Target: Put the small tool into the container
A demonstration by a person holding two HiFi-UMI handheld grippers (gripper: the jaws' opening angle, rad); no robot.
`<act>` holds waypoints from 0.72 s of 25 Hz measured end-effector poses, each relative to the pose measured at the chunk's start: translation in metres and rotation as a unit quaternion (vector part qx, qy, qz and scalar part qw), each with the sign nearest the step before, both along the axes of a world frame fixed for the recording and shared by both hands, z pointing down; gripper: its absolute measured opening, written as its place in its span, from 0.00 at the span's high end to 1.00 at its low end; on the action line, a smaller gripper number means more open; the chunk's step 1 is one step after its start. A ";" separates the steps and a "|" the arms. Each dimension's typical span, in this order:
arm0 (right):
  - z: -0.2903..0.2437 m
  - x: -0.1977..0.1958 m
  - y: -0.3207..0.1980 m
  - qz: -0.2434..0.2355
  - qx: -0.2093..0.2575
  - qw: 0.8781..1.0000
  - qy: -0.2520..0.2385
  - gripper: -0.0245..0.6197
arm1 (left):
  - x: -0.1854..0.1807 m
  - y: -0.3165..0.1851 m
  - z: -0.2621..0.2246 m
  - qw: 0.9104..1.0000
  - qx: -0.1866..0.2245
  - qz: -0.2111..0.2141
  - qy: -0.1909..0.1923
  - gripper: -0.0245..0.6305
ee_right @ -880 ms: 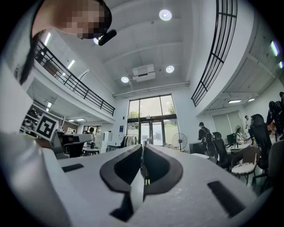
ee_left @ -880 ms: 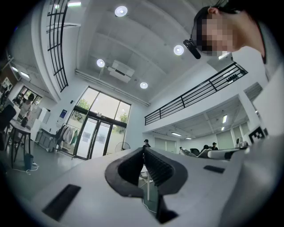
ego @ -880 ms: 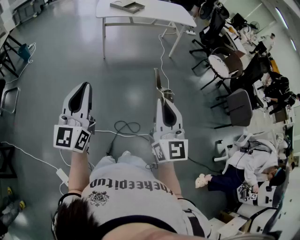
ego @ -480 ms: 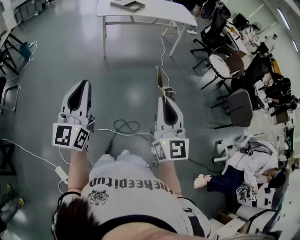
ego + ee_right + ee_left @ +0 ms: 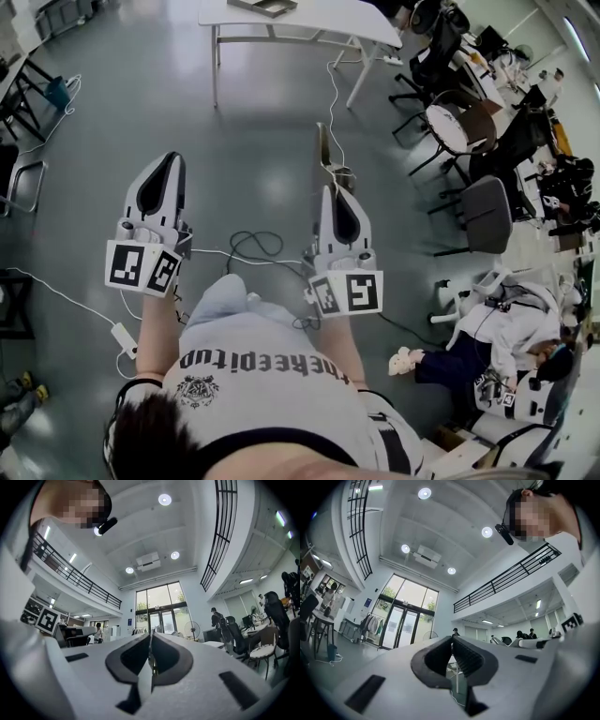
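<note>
In the head view I hold both grippers out in front of me over a grey floor. My right gripper [image 5: 330, 190] is shut on a thin flat tool [image 5: 323, 148], whose narrow blade sticks out past the fingertips toward the far table. In the right gripper view the tool [image 5: 151, 654] shows edge-on, pinched between the dark pads of the right gripper [image 5: 151, 634]. My left gripper [image 5: 174, 157] is shut with nothing in it; in the left gripper view its tips [image 5: 451, 637] meet. No container is plainly visible; a flat dark tray-like thing [image 5: 267, 5] lies on the far table.
A white table [image 5: 309, 14] stands ahead at the top of the head view. Office chairs [image 5: 483, 216] and desks line the right side. Cables [image 5: 248, 248] and a power strip [image 5: 125, 339] lie on the floor near my feet. A person [image 5: 487, 337] sits on the floor at right.
My legs have shifted and the table has slid toward the top edge of the head view. Both grippers keep their pose, and the right one still holds the tool.
</note>
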State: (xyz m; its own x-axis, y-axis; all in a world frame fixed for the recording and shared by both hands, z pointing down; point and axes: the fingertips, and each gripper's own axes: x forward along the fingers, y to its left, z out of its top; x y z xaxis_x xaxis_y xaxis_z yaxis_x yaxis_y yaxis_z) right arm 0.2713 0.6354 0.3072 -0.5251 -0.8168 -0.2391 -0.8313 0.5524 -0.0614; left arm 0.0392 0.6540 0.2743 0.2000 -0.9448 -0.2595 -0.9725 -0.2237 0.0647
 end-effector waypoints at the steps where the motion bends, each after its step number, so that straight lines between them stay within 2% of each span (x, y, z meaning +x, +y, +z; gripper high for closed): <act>1: 0.000 0.002 0.000 0.001 0.000 1.000 -0.003 0.94 | 0.000 0.000 -0.001 1.000 0.002 -0.001 0.001 0.94; 11: 0.012 0.012 -0.029 0.014 -0.010 1.000 -0.002 0.94 | 0.005 -0.031 0.012 1.000 -0.005 0.005 0.009 0.94; 18: 0.020 0.017 -0.091 0.033 -0.009 0.999 0.007 0.94 | 0.010 -0.103 0.016 1.000 0.004 0.024 0.012 0.94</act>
State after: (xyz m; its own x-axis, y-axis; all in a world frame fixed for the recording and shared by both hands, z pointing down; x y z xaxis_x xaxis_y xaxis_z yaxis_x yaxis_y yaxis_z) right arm 0.2887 0.5442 0.3276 -0.4740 -0.8533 -0.2173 -0.8663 0.4961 -0.0581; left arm 0.0491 0.5509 0.2902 0.2389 -0.9322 -0.2718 -0.9587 -0.2708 0.0863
